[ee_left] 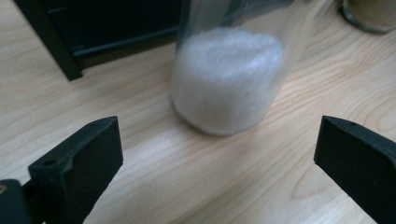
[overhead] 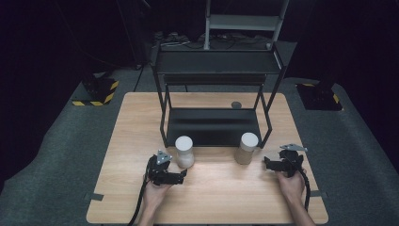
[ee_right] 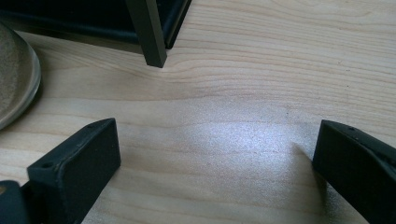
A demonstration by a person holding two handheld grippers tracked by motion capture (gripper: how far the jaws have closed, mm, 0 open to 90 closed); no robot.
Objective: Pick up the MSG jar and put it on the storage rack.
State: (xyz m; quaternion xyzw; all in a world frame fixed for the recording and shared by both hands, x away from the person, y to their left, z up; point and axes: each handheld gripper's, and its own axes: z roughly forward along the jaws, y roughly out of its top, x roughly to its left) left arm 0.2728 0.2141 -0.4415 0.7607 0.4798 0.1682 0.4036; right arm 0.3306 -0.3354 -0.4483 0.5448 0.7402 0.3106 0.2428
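Note:
Two white-lidded jars stand on the wooden table (overhead: 216, 193) in front of a black shelf rack (overhead: 214, 70). The left jar (overhead: 184, 151) holds white granules; the right jar (overhead: 247, 148) holds tan powder. My left gripper (overhead: 180, 175) lies just in front of the white jar, open. In the left gripper view the white jar (ee_left: 229, 79) stands close ahead of my left gripper (ee_left: 219, 144), beyond its fingertips. My right gripper (overhead: 267, 163) is open, right of the tan jar and apart from it. In the right gripper view my right gripper (ee_right: 217, 144) spans bare wood, with the tan jar (ee_right: 14, 74) at the left edge.
The rack's lower shelf (overhead: 211, 126) sits just behind the jars, its front legs (ee_right: 149, 32) close to both. A small grey round disc (overhead: 236, 105) lies behind the rack. Grey carpet (overhead: 61, 155) surrounds the table; the person's hands enter from the front edge.

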